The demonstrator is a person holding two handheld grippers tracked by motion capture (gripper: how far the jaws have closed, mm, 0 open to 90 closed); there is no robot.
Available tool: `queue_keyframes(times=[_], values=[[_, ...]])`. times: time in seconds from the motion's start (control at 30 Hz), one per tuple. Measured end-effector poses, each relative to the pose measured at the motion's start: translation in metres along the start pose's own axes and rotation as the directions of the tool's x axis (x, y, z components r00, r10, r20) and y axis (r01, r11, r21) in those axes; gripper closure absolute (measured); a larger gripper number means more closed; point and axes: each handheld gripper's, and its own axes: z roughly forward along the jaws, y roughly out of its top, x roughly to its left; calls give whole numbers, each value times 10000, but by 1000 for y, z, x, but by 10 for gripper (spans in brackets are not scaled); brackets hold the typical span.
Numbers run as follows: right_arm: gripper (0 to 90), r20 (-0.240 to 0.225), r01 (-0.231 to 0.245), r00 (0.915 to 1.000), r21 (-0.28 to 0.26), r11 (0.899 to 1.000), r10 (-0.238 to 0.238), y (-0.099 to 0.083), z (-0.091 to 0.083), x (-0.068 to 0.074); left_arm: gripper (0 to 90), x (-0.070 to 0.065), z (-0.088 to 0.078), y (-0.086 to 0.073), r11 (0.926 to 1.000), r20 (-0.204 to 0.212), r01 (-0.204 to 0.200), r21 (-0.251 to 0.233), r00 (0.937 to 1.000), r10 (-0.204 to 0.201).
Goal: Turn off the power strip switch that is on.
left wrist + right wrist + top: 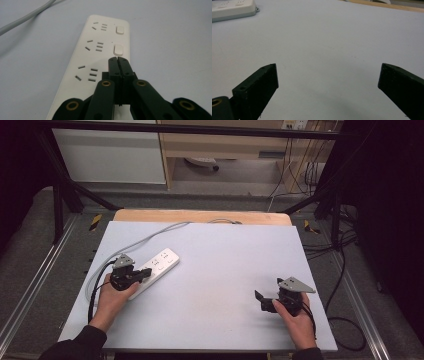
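Left tool [117, 60], jaws pressed together and empty, hovers over a power strip's [100, 50] nearest switch, likely pressing next; right tool [328, 82] gapes empty.

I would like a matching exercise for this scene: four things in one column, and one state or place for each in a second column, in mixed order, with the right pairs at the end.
Things
1. left gripper
2. right gripper
3. power strip
4. grey cable

States or places
A. jaws wide apart over the bare table
B. runs from the far table edge towards the left side
C. jaws shut together, tips above a switch
D. white, lying flat at the left of the table

Pairs: 1-C, 2-A, 3-D, 4-B
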Motion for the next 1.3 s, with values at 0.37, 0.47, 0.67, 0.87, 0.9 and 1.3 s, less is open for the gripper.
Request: queue_keyframes(times=[0.37,0.47,0.67,0.87,0.9,1.3], values=[[33,8,6,10000,-1,10000,-6,0,0,0,900,0,2,-1,9999,-72,-83,92,9999,84],[33,15,-5,10000,2,10000,5,0,0,-1,900,0,3,-1,9998,-77,-110,140,9999,111],[33,9,0,10000,8,10000,-1,0,0,0,900,1,4,-1,9998,-70,-111,136,9999,112],[33,9,-3,10000,11,10000,3,0,0,0,900,1,4,-1,9999,-44,-94,129,9999,95],[33,6,3,10000,12,10000,-3,0,0,0,900,1,4,-1,9999,-26,-79,124,10000,79],[33,10,-3,10000,15,10000,3,0,0,0,900,-1,5,-1,9997,-79,-193,166,9998,194]])
